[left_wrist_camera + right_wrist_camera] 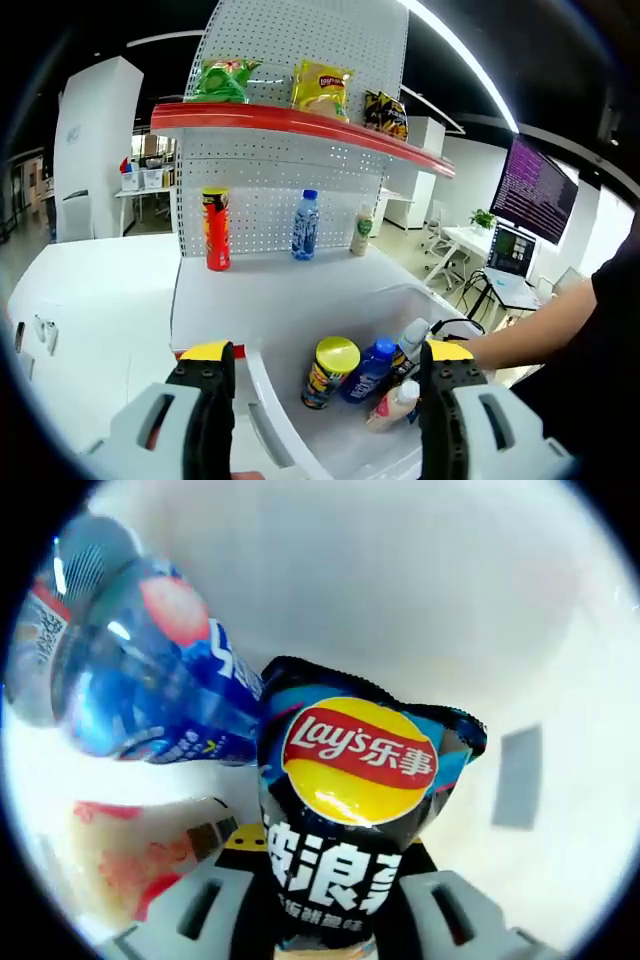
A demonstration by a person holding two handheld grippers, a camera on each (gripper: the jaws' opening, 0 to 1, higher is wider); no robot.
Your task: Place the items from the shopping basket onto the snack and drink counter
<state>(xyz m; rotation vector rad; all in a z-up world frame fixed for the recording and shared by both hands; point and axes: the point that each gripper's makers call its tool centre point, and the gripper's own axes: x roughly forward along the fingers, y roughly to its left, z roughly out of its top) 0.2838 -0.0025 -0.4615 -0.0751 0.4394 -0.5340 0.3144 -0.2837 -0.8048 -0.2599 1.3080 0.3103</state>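
The right claw [318, 905] was closed on a black chip bag [352, 810] inside the white basket [420, 590], beside a blue bottle [150, 670]; the left claw [328, 375] hung wide open, holding nothing, above the basket [300, 330] before the bench [270, 285]

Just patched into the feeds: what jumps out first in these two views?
In the right gripper view, a black Lay's chip bag sits clamped in the right gripper, beside a blue bottle. In the left gripper view, the red shelf carries snack bags above a white basket of drinks.
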